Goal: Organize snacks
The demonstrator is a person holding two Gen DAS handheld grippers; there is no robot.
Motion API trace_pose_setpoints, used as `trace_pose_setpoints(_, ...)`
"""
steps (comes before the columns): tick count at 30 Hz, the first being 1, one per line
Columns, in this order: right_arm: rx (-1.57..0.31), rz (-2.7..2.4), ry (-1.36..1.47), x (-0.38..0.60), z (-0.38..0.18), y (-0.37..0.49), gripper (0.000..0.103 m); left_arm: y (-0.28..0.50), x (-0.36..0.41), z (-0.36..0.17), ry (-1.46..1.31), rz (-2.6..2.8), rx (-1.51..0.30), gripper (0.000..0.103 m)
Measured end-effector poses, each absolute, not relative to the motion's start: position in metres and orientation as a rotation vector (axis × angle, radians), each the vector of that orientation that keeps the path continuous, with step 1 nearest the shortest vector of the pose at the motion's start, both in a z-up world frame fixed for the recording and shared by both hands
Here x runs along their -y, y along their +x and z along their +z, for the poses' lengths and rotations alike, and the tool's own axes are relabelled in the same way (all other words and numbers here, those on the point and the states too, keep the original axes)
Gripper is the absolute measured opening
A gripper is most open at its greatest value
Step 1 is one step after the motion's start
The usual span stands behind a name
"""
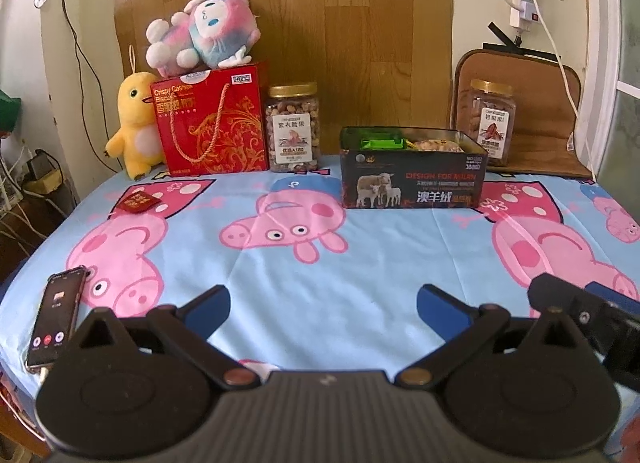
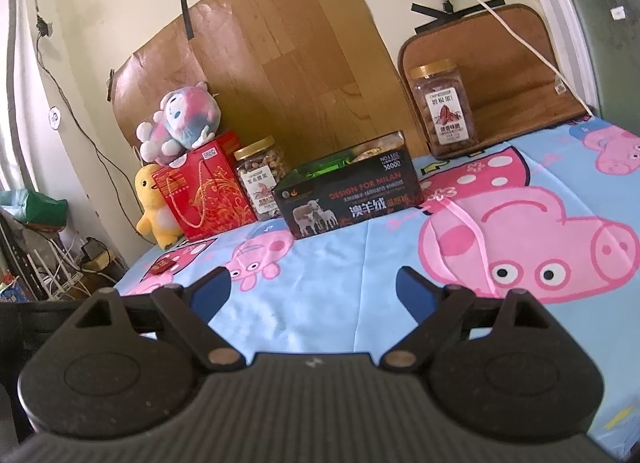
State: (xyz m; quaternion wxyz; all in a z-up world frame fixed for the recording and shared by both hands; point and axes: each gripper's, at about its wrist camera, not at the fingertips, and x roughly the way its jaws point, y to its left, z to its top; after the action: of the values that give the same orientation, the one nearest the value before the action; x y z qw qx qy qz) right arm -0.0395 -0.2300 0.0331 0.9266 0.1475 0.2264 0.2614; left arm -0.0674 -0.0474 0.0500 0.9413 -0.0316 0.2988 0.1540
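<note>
A black open box [image 1: 412, 179] [image 2: 352, 195] with sheep printed on it holds green packets and other snacks. It stands at the back middle of the table. A small red snack packet [image 1: 138, 201] [image 2: 162, 265] lies on the cloth at the left. A nut jar [image 1: 294, 127] [image 2: 260, 179] stands beside a red gift box [image 1: 212, 123] [image 2: 204, 191]. A second nut jar [image 1: 490, 121] [image 2: 444, 109] stands at the back right. My left gripper [image 1: 324, 303] is open and empty above the cloth. My right gripper [image 2: 314, 289] is open and empty; part of it shows in the left wrist view [image 1: 580, 307].
A phone [image 1: 54, 321] lies near the table's front left edge. A yellow plush [image 1: 136, 131] [image 2: 154, 207] stands left of the red box, and a pink plush [image 1: 204, 35] [image 2: 180, 123] lies on top of it. A brown cushion [image 1: 532, 111] leans at the back right.
</note>
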Motion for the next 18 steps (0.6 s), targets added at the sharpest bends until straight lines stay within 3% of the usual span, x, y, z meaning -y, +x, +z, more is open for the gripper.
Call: trace_pose_setpoints(18, -0.462, 0.534, 0.299, 0.2281, 0.0328, -0.0419, 0.092, -0.066, 0.045, 0.047, -0.075, 0.312, -0.625, 0.103)
